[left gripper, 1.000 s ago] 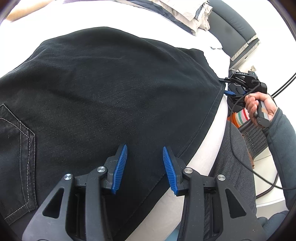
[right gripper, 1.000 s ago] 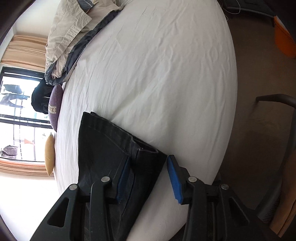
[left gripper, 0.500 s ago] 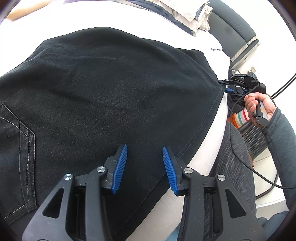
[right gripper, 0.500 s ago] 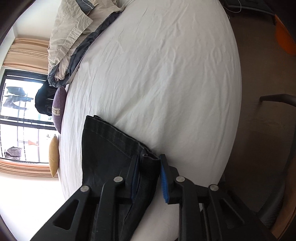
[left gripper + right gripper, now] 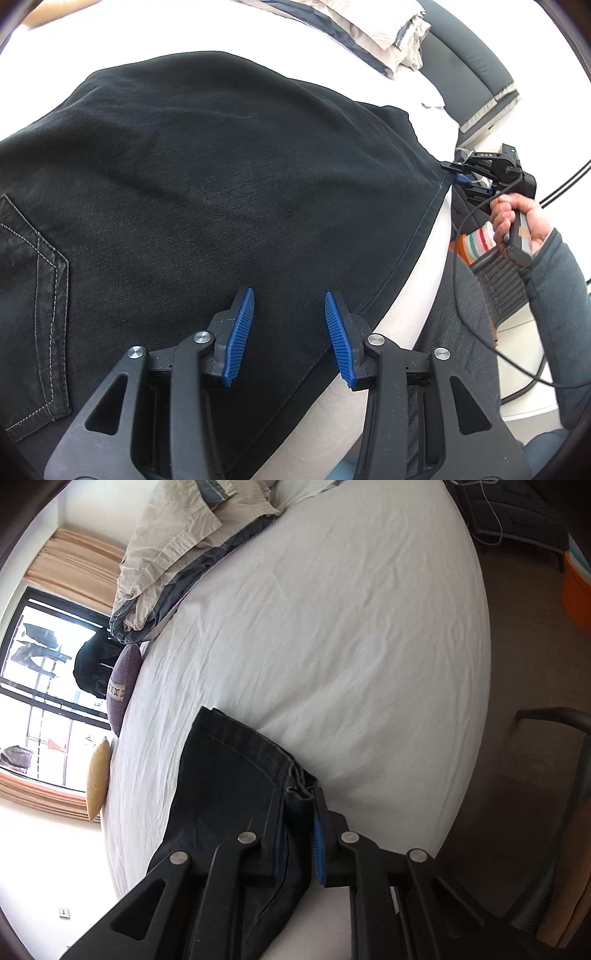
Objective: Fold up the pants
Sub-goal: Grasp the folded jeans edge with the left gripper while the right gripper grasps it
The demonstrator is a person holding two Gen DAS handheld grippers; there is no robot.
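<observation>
No text can be read; small white marks on the right gripper (image 5: 480,173) are illegible.

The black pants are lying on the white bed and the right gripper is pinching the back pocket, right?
Not quite. The right gripper is closing its jaws on the hem end of a pant leg, not the back pocket, as the right wrist view shows. The pocket lies untouched at the far side of the left wrist view. The black pants do lie on the white bed.
</observation>
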